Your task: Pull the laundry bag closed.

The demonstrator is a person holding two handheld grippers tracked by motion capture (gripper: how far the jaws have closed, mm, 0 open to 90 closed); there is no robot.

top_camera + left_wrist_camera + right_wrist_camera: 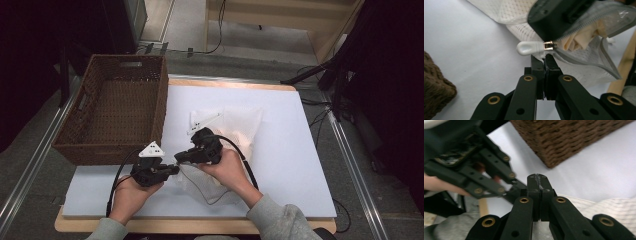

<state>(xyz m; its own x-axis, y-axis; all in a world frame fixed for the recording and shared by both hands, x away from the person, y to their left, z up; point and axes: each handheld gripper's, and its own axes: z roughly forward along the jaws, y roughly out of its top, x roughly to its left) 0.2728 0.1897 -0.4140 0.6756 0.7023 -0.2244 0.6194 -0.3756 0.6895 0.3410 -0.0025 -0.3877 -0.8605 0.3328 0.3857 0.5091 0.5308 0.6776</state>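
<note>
A white mesh bag (240, 125) lies on the white table, its zipper partly open over beige cloth (579, 37) inside. The white zipper pull (525, 48) with its gold slider (549, 45) sticks out at the bag's near-left corner. My left gripper (545, 59) is shut on the bag's mesh edge just below that slider, and it appears low on the table (175, 169). My right gripper (537, 178) is shut, with nothing visible between its tips. It hovers right above the slider (178, 158), and the mesh bag (614, 207) lies under it.
A brown wicker basket (120, 100) stands empty at the left, partly off the white table (300, 150). Its corner (564, 140) is close beyond both grippers. The person's hands and grey sleeves come in from the table's front edge.
</note>
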